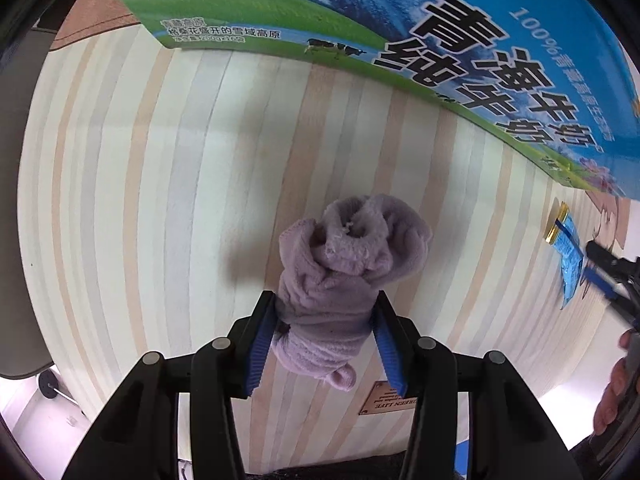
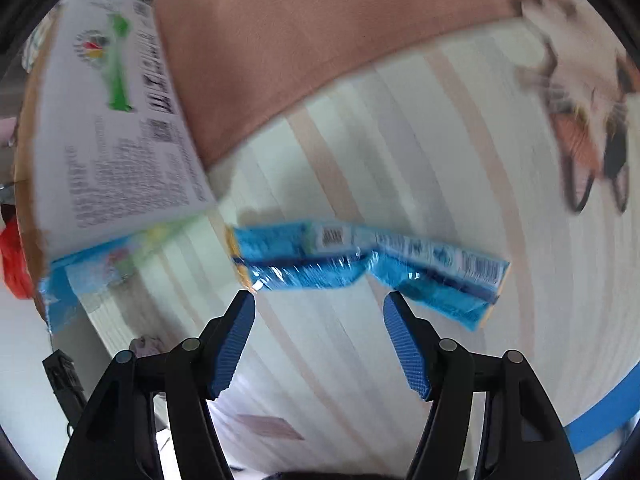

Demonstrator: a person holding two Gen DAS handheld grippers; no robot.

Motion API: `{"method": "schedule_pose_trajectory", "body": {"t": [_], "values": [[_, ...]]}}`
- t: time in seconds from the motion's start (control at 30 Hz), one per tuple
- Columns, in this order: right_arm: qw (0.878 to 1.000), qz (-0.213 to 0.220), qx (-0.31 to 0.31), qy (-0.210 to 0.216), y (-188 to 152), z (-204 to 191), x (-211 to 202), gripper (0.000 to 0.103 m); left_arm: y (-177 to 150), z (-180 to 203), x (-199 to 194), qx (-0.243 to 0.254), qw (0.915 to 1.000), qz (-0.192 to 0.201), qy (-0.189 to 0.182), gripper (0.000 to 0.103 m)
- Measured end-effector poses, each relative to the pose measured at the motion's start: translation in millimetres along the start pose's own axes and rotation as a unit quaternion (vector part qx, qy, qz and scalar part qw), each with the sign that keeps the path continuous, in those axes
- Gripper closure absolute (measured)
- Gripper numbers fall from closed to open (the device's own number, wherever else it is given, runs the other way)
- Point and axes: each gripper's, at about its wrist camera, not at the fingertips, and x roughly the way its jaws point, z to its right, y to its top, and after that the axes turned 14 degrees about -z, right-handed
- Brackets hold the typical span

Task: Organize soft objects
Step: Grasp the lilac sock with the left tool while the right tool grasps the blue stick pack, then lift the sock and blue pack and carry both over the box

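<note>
My left gripper (image 1: 326, 300) is shut on a rolled lilac fleece cloth (image 1: 344, 264), which it holds above the striped tablecloth (image 1: 160, 200). My right gripper (image 2: 319, 300) is open and empty, just in front of a flat blue snack packet (image 2: 360, 264) that lies on the cloth. The same packet (image 1: 568, 252) shows at the right edge of the left wrist view, with the right gripper (image 1: 600, 272) beside it. A little of the lilac cloth (image 2: 148, 344) peeks out at the lower left of the right wrist view.
A large milk carton box (image 1: 440, 40) with blue and green print stands at the back; its white side (image 2: 120, 120) is left of the right gripper. A cartoon print (image 2: 580, 100) is on the tablecloth at the right. A red object (image 2: 14, 264) lies beyond the box.
</note>
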Motion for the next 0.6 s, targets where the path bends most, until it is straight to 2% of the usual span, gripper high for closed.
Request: {"method": "schedule_pose_trajectory", "body": {"t": [0.07, 0.1, 0.2, 0.3, 0.33, 0.4, 0.5, 0.53, 0.6], "values": [[0.995, 0.026, -0.070, -0.061, -1.1, -23.5, -11.6, 0.034, -4.2, 2.9, -0.7, 0.006, 0.9999, 0.005, 0.012, 0.058], [0.984, 0.027, -0.127, -0.120, -2.4, -36.8, -12.1, 0.033, -6.6, 5.0, -1.0, 0.009, 0.9998, 0.007, 0.018, 0.058], [0.949, -0.004, -0.218, -0.226, -0.2, -53.3, 3.9, 0.031, -9.6, 11.5, -1.0, 0.016, 0.9993, 0.012, 0.033, 0.058], [0.925, -0.033, -0.265, -0.271, 8.0, -58.5, 25.5, 0.031, -5.9, 23.9, 1.5, 0.015, 0.9992, 0.009, 0.035, 0.057], [0.922, -0.042, -0.271, -0.273, 7.1, -61.9, 31.4, 0.031, -5.0, 29.2, 4.2, 0.016, 0.9992, 0.008, 0.035, 0.057], [0.929, -0.055, -0.273, -0.243, 10.9, -61.2, 37.0, 0.031, -6.0, 32.3, 7.1, 0.017, 0.9993, 0.006, 0.034, 0.057], [0.954, -0.078, -0.226, -0.183, 16.2, -51.7, 37.0, 0.048, 4.8, 39.3, 9.4, 0.018, 0.9994, 0.004, 0.028, 0.057], [0.963, -0.091, -0.203, -0.153, 19.1, -46.6, 35.9, 0.056, 4.4, 42.8, 11.5, 0.019, 0.9994, 0.004, 0.028, 0.057], [0.977, -0.111, -0.163, -0.086, 17.4, -38.3, 38.1, 0.064, 6.8, 42.3, 13.3, 0.023, 0.9993, 0.001, 0.030, 0.057]]}}
